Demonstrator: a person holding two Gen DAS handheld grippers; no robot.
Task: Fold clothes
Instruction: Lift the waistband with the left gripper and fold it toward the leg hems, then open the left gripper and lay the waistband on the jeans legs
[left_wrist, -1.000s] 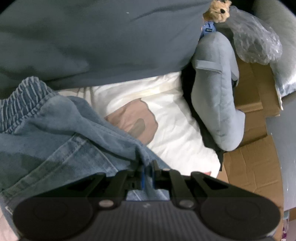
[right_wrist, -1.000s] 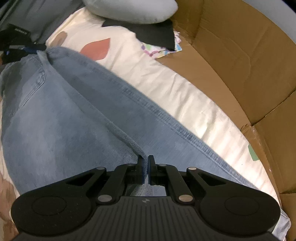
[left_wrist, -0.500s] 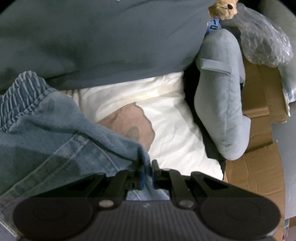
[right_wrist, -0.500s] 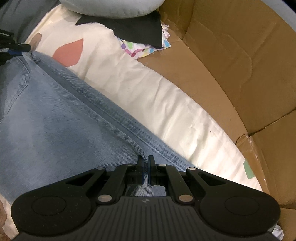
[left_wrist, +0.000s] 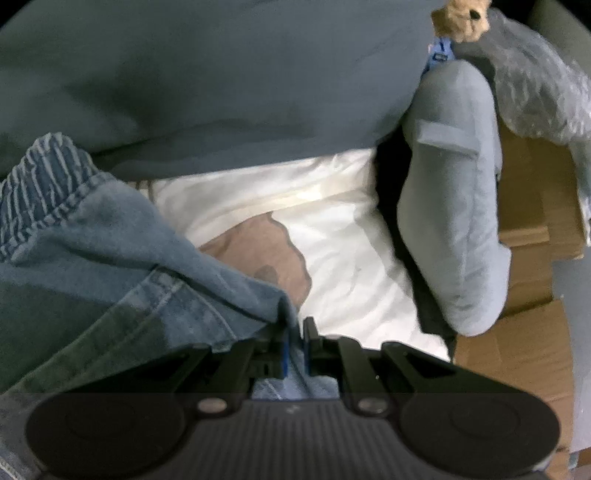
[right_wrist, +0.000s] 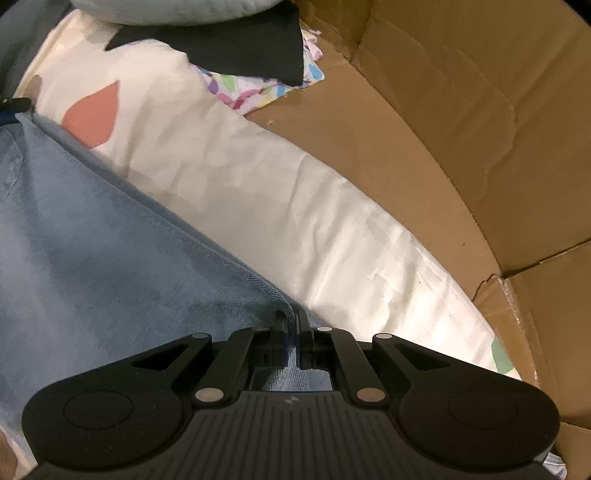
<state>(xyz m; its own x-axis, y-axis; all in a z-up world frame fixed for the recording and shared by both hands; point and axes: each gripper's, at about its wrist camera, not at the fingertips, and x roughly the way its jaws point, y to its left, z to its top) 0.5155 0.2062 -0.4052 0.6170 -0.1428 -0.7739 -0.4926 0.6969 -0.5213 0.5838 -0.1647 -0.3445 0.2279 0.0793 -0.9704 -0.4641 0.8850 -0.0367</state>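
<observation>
A pair of light blue jeans (right_wrist: 92, 258) lies on a white sheet with coloured shapes (right_wrist: 258, 184). In the left wrist view their ribbed elastic waistband (left_wrist: 40, 173) bunches at the left. My left gripper (left_wrist: 295, 328) is shut on a fold of the denim near the waist. My right gripper (right_wrist: 291, 317) is shut on the jeans' edge further down, where the seam runs along the sheet. The left gripper's tip (right_wrist: 14, 105) shows at the far left of the right wrist view, still holding the cloth.
A dark grey-blue duvet (left_wrist: 221, 74) lies behind the jeans. A pale blue cushion (left_wrist: 454, 221), a plastic bag (left_wrist: 535, 85) and a plush toy (left_wrist: 461, 18) lie at the right. Brown cardboard (right_wrist: 461, 129) lines the bed's side, with black cloth (right_wrist: 240, 48) over patterned fabric (right_wrist: 255, 92).
Both grippers have carried the jeans sideways and lower over the sheet. In the right wrist view more white sheet and cardboard show, and the denim fills less of the picture.
</observation>
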